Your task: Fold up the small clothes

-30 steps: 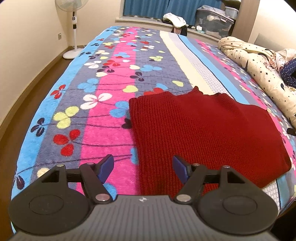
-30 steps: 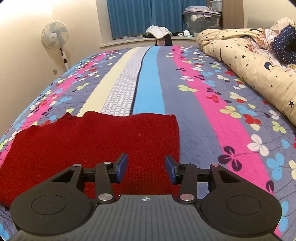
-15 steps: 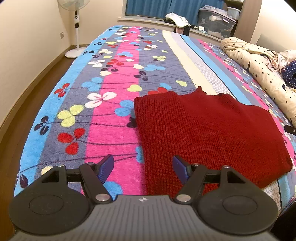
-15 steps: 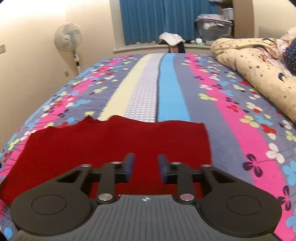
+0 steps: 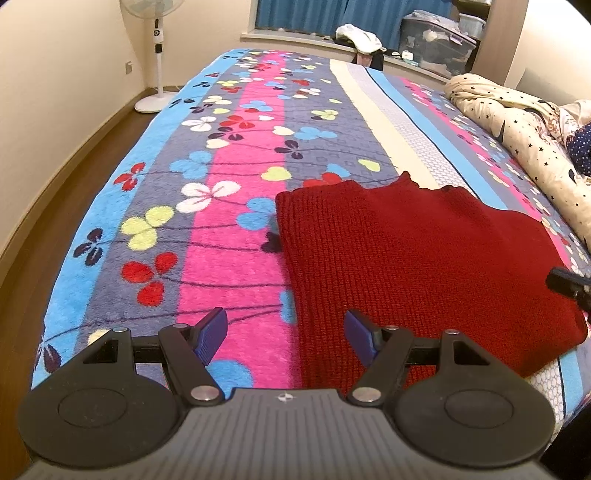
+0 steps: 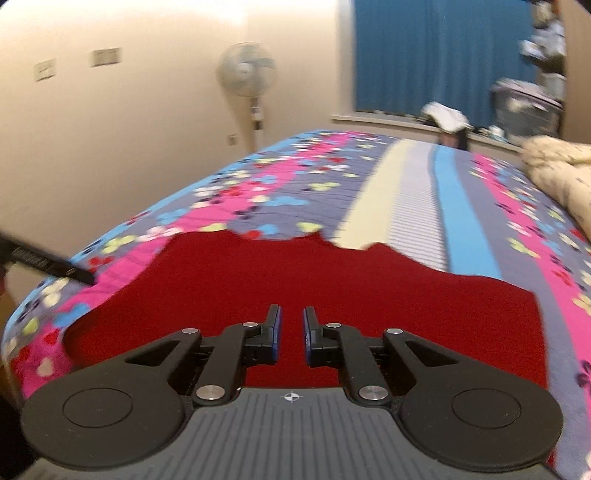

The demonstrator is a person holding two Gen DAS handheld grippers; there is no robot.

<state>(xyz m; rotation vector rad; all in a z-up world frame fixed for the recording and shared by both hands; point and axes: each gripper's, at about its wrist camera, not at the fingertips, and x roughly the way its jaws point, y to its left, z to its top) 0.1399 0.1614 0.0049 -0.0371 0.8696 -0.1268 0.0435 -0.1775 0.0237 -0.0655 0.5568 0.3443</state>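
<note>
A dark red knitted sweater (image 5: 417, 254) lies flat and folded on the flowered bedspread (image 5: 221, 236). My left gripper (image 5: 286, 332) is open and empty, hovering over the sweater's near left edge. In the right wrist view the sweater (image 6: 295, 280) fills the foreground. My right gripper (image 6: 291, 332) hovers above it with the jaws nearly closed, a narrow gap between the pads and nothing between them. The right gripper's tip (image 5: 569, 284) shows at the right edge of the left wrist view, and the left gripper's tip (image 6: 44, 262) shows at the left edge of the right wrist view.
A cream star-printed duvet (image 5: 524, 136) is bunched along the bed's right side. A standing fan (image 5: 155, 55) is on the wooden floor to the left. A window ledge at the back holds clothes (image 5: 360, 35) and a plastic storage box (image 5: 436, 48).
My right gripper's jaws have closed from wide open to a narrow gap, and it has swung left over the sweater. My left gripper has shifted slightly left and stays open.
</note>
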